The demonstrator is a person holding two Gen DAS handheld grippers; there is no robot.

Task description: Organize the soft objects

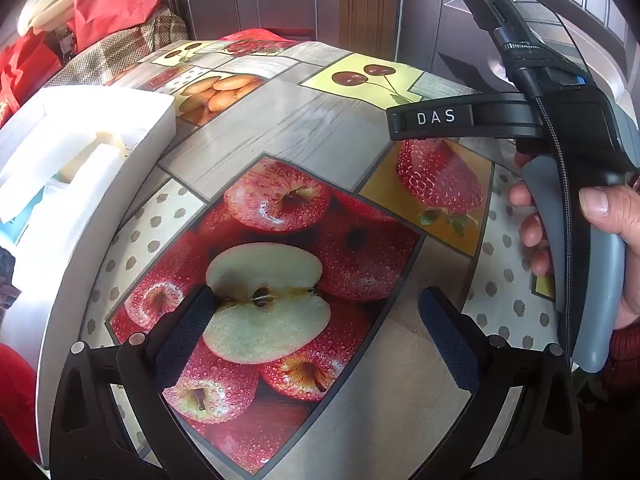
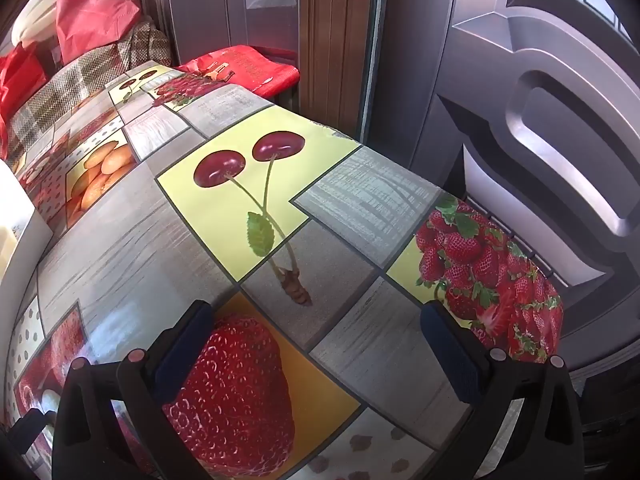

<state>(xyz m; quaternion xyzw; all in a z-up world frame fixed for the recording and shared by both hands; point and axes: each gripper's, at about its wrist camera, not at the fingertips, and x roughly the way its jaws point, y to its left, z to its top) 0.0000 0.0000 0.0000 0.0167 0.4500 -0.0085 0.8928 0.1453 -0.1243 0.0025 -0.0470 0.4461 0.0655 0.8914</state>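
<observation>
My left gripper (image 1: 316, 304) is open and empty, low over the table (image 1: 312, 120) with its fruit-print cloth, above the printed apples. My right gripper (image 2: 316, 316) is open and empty over the printed strawberry near the right side of the table (image 2: 360, 352). In the left wrist view the right gripper's body (image 1: 568, 184) shows at the right, held by a hand (image 1: 612, 220). A white foam box (image 1: 80, 152) sits at the table's left edge, with white and pale yellow soft pieces (image 1: 76, 160) inside. Its corner (image 2: 16, 220) shows in the right wrist view.
Red bags (image 1: 112, 0) and a checked woven bag (image 1: 132, 44) are piled behind the table on the left. A red bag (image 2: 244, 68) lies at the table's far edge. A metal door (image 2: 540, 120) stands close on the right.
</observation>
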